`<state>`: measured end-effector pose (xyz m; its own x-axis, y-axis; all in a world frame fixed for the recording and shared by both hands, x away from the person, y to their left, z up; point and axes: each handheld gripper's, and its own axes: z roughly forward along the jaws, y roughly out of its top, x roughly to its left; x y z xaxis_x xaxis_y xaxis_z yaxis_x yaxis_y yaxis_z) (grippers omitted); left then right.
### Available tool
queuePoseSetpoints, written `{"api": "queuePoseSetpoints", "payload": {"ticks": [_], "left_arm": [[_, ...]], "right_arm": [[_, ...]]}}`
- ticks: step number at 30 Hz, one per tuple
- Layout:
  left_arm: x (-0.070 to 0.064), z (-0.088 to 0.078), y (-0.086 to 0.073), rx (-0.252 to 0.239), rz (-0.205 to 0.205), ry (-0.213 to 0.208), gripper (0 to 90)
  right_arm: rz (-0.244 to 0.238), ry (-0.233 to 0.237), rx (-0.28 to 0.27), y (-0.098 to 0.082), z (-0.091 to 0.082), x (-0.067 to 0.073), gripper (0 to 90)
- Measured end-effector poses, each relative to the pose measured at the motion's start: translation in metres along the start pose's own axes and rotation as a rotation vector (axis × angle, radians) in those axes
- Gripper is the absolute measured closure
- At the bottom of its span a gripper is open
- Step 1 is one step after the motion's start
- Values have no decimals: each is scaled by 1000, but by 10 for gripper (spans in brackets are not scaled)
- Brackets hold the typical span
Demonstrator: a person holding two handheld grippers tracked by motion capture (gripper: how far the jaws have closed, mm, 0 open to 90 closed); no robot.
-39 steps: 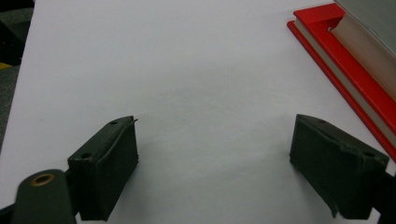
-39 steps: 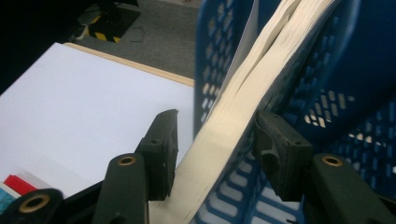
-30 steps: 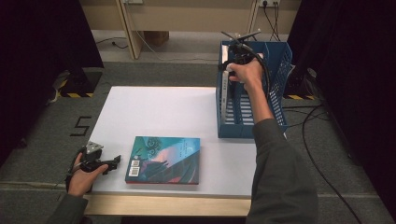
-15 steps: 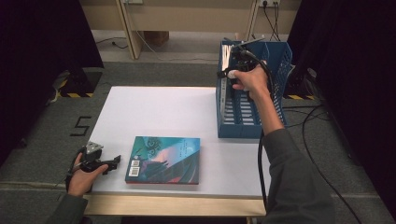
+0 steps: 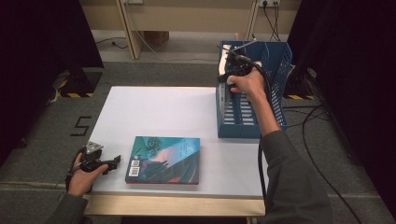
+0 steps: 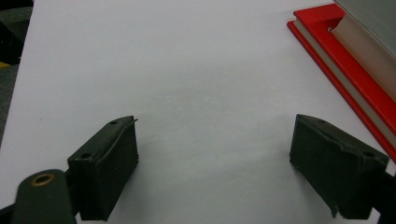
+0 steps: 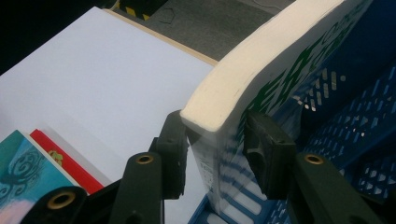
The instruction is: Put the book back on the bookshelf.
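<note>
At the upper right of the high view, the right hand-held gripper (image 5: 229,70) reaches into the blue perforated plastic file rack (image 5: 280,88) that stands on the right part of the white tabletop (image 5: 159,112). In the right gripper view its two black jaws have just been closing and now sit on either side of the thick white paperback book with green lettering on its cover (image 7: 280,60), pads against both faces near the corner; the book stands on edge, tilted, in the rack's left compartment. At the lower left of the high view, the left hand-held gripper (image 5: 100,161) rests on the tabletop in the person's hand, its jaws spread wide with nothing but bare tabletop between them. Just to its right, near the front edge, lies a flat teal-covered hardback book (image 5: 163,158) with a red edge, apart from the gripper.
</note>
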<state>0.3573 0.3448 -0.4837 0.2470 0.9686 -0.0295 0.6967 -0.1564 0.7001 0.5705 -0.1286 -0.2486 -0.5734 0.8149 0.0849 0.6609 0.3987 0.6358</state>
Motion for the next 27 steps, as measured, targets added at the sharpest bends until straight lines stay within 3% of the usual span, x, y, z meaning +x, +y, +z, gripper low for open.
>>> {"api": "queuePoseSetpoints", "payload": {"ticks": [2,8,12,18,27], "left_arm": [[0,0,0,-2,-1,0,143],[0,0,0,-4,-1,-2,143],[0,0,0,-2,-2,-1,143],[0,0,0,-3,-2,0,142],[1,0,0,-1,2,-2,142]], "right_arm": [[16,2,-6,-2,-1,-1,596],[78,22,-54,-11,-16,-8,455],[71,20,-90,-20,-34,-8,409],[56,27,-102,-43,-52,-2,375],[50,81,-121,-82,-51,12,333]]}}
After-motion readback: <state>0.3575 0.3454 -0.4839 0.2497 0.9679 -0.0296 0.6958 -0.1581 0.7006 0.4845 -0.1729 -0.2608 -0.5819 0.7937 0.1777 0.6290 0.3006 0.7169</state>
